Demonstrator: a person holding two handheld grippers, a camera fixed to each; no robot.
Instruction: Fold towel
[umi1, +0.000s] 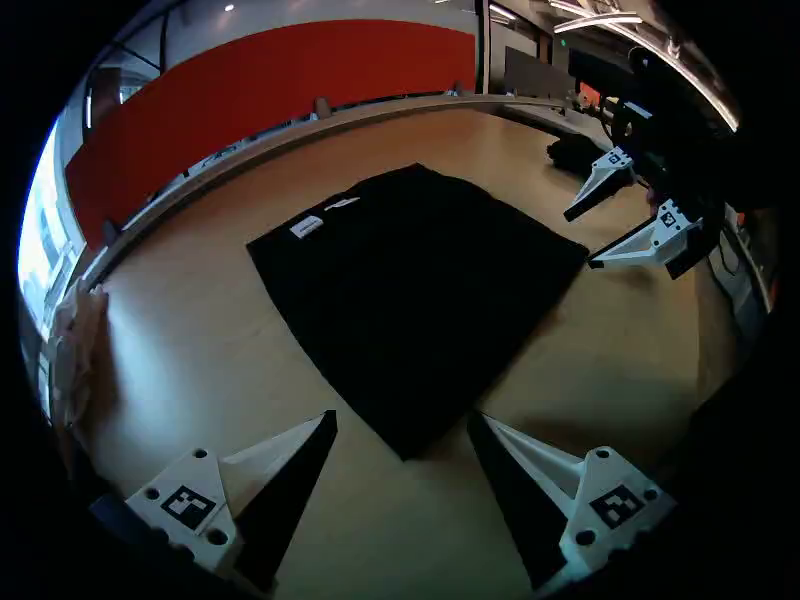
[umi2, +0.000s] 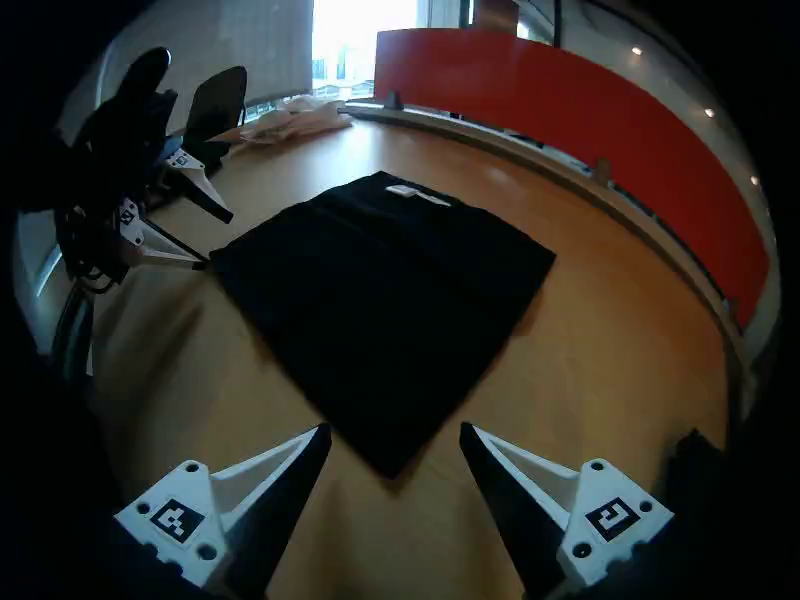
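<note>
Looking along the left gripper (umi1: 400, 418) in the left gripper view: far left, at the table's edge, a crumpled heap of pale cloth (umi1: 75, 340). Next to it, bare pale wooden tabletop (umi1: 200, 350), with a long red wall panel (umi1: 270, 90) beyond its far rim. Spread flat in the middle, a black rectangular fabric towel (umi1: 420, 290), turned like a diamond, its near corner pointing in between the two white-and-black fingers. Released, wide apart, grasping nothing, poised at that near corner; cannot tell whether touching the cloth. On the towel's far-left edge, small white sewn labels (umi1: 307, 227). Further right, the right gripper (umi1: 580, 240), likewise spread, tips just beside the towel's right-hand corner, nothing between them.

Turning to the right gripper view: at the left, the left gripper (umi2: 217, 241), parted, lower tip right at the towel's left corner, upper tip off the cloth over bare wood. Behind it, further along the table, the same pale cloth heap (umi2: 295, 120). Centre, the black towel (umi2: 385, 300) lying flat, white labels (umi2: 415, 193) on its far edge, near corner aimed into the gap of the right gripper (umi2: 395, 430). Unclenched here too, fingers well apart, holding nothing. To the right, open tabletop (umi2: 600, 350) curving away, then the red panel (umi2: 600, 110) along the far side.
</note>
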